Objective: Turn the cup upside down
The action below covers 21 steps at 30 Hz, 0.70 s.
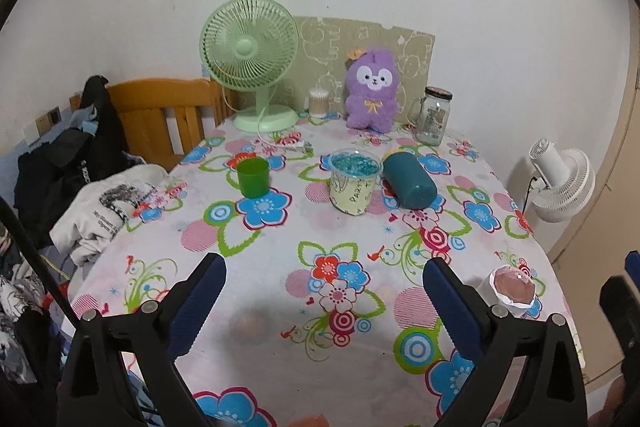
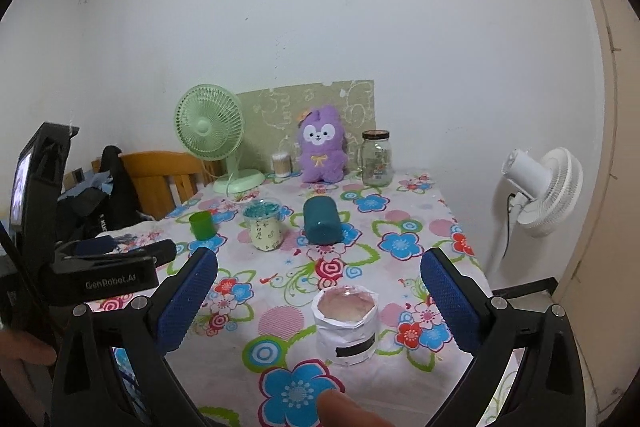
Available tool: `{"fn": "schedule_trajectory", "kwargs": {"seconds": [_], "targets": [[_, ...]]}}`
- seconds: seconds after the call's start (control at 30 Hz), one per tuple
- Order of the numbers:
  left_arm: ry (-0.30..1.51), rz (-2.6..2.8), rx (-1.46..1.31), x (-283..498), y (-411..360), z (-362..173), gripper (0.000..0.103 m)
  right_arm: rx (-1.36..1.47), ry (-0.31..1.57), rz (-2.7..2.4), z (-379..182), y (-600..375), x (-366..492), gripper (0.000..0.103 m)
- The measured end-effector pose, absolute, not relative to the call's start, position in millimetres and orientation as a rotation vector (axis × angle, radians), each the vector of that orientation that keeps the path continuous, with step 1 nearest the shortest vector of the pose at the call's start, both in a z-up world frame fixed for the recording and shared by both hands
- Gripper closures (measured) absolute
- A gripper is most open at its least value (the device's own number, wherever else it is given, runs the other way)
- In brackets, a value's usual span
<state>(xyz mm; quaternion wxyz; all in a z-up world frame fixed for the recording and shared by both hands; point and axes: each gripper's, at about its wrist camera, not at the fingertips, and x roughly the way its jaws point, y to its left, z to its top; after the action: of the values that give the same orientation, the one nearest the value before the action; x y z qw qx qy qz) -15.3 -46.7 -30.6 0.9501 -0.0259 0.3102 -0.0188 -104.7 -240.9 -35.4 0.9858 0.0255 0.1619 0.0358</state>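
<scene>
A small green cup (image 1: pixel 253 177) stands upright, mouth up, on the floral tablecloth (image 1: pixel 280 267) at mid-left; it also shows in the right wrist view (image 2: pixel 202 225). A dark teal cup (image 1: pixel 408 179) lies on its side at mid-right, seen too in the right wrist view (image 2: pixel 321 227). My left gripper (image 1: pixel 324 283) is open and empty, well short of both cups. My right gripper (image 2: pixel 319 283) is open and empty, its jaws wide on either side of a white paper-wrapped cup (image 2: pixel 346 323) near the front edge.
A clear cup with blue beads (image 1: pixel 354 183) stands between the two cups. A green fan (image 1: pixel 250 59), cotton-swab jar (image 1: pixel 318 103), purple plush (image 1: pixel 372 95) and glass jar (image 1: pixel 434 115) line the back. Clothes (image 1: pixel 108 211) lie left. A white fan (image 1: pixel 560 183) hangs right.
</scene>
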Motion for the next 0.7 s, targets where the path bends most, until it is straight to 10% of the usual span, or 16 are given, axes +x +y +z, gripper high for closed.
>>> {"fn": "schedule_trajectory", "kwargs": {"seconds": [0.7], "targets": [[0.527, -0.006, -0.028, -35.1, -37.7, -2.1, 0.000, 0.083, 0.345, 0.058, -13.4, -237.1, -108.7, 0.000]]}}
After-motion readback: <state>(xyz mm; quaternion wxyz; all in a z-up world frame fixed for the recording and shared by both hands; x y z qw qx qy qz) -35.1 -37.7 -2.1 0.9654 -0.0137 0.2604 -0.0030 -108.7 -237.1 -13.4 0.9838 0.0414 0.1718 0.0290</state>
